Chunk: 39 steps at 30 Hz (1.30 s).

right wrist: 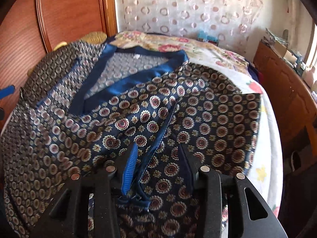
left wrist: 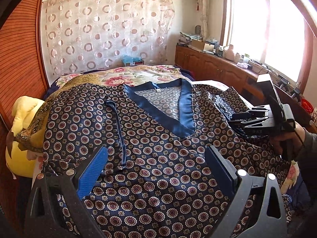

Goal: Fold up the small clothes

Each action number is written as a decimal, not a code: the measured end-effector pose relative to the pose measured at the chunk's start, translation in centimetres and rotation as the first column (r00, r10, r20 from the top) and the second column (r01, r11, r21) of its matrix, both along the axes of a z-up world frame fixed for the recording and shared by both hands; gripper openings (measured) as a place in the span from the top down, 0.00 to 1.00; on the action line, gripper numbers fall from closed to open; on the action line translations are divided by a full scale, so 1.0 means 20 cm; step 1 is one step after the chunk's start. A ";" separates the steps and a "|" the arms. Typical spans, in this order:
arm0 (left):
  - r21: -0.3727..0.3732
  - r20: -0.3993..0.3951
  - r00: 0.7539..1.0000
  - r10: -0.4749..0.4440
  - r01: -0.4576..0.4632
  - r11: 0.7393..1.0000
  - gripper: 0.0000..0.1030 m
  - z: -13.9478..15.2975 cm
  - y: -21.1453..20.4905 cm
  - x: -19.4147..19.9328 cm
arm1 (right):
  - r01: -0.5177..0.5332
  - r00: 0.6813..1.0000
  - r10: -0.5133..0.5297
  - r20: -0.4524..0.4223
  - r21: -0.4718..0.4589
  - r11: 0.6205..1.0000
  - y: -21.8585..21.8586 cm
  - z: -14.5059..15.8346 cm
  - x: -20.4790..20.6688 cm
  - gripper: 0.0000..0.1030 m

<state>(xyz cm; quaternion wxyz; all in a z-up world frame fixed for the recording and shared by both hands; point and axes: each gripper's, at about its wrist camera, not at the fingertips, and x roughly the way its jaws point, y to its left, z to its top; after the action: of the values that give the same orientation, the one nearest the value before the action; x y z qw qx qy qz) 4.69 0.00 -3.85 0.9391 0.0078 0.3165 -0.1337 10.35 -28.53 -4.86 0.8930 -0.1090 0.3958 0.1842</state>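
A dark navy satin top [left wrist: 150, 142] with a medallion print and a plain blue V-neck band [left wrist: 186, 107] lies spread on the bed. My left gripper [left wrist: 156, 158] is open just above the top's lower front, empty. My right gripper [right wrist: 158, 154] has its jaws partly apart with a raised fold of the top's right sleeve [right wrist: 156, 138] between them; I cannot tell if it pinches the cloth. The right gripper also shows in the left wrist view [left wrist: 237, 121], at the top's right side. The top [right wrist: 122, 119] fills the right wrist view.
A floral bedspread [left wrist: 138, 75] covers the bed. A yellow plush toy [left wrist: 21, 130] sits at the left edge by a wooden wardrobe [left wrist: 17, 59]. A wooden cabinet [left wrist: 218, 67] with clutter runs under the window [left wrist: 267, 29] at right.
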 end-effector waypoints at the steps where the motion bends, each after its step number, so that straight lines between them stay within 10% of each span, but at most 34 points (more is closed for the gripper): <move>1: 0.000 0.002 1.000 0.001 -0.001 1.000 0.04 0.00 0.00 0.00 | -0.005 1.000 0.005 0.008 -0.010 1.000 0.01 -0.01 0.01 0.66; 6: -0.003 0.007 1.000 0.006 -0.006 1.000 0.04 0.00 0.01 0.00 | -0.036 0.997 0.038 0.065 -0.044 0.998 0.04 -0.02 0.01 0.97; 15: -0.019 0.011 1.000 0.020 -0.019 1.000 0.04 -0.01 0.05 -0.01 | -0.039 0.976 0.015 0.216 0.110 0.993 0.03 0.21 -0.07 0.99; 23: -0.023 0.006 1.000 0.029 -0.029 0.999 0.04 -0.01 0.08 -0.01 | -0.077 0.984 0.055 0.167 0.125 0.989 0.15 0.16 -0.11 0.98; 31: -0.032 0.011 0.999 0.048 -0.048 0.998 0.04 -0.01 0.12 -0.01 | 0.005 0.987 -0.032 0.160 0.170 0.985 -0.03 0.18 -0.02 0.66; 39: -0.045 0.001 0.997 0.081 -0.081 0.996 0.04 -0.02 0.20 0.02 | 0.183 0.975 -0.190 0.112 0.074 0.980 -0.27 0.05 0.18 0.62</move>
<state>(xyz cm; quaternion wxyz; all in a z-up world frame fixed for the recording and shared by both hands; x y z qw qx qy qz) 5.18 3.95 -4.27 0.9441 -0.0261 0.3121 -0.1026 13.89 -34.00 -3.88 0.9313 -0.0540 0.3445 0.1052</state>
